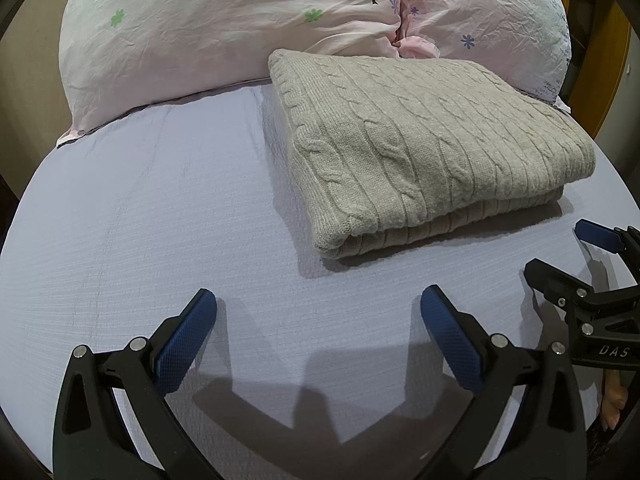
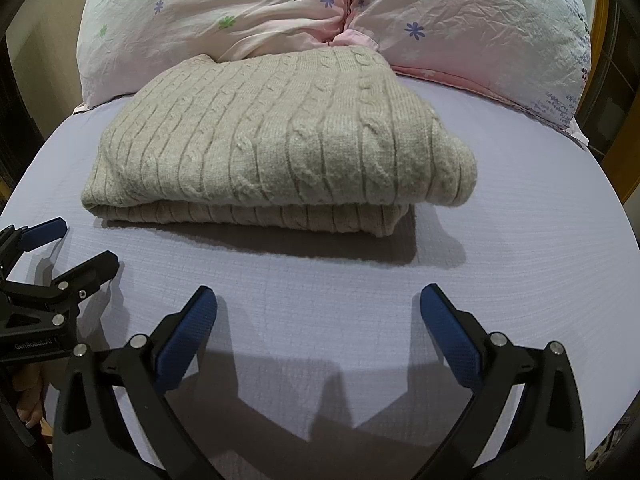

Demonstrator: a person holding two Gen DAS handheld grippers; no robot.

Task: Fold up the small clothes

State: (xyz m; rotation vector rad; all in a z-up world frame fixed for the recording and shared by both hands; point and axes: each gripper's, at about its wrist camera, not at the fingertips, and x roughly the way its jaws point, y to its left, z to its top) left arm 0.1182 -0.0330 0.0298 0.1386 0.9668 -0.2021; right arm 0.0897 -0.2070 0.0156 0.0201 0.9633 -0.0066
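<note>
The sweater (image 1: 420,144), a beige cable-knit, lies folded into a thick rectangle on the bed (image 1: 160,220), its layers stacked one on another with the folded edge facing the cameras. Its far end touches the pillows (image 1: 224,28), pink and white with small flowers and a tree print, which lean along the head of the bed. The sheet under it is pale lavender with a fine ribbed weave.

Both claws hang over the bare sheet on the near side of the sweater, apart from it. The left claw (image 1: 318,308) has its blue-padded fingers spread wide and holds nothing. The right claw (image 2: 318,308) is likewise spread wide and holds nothing. Each shows at the edge of the other's view, side by side and near each other.
</note>
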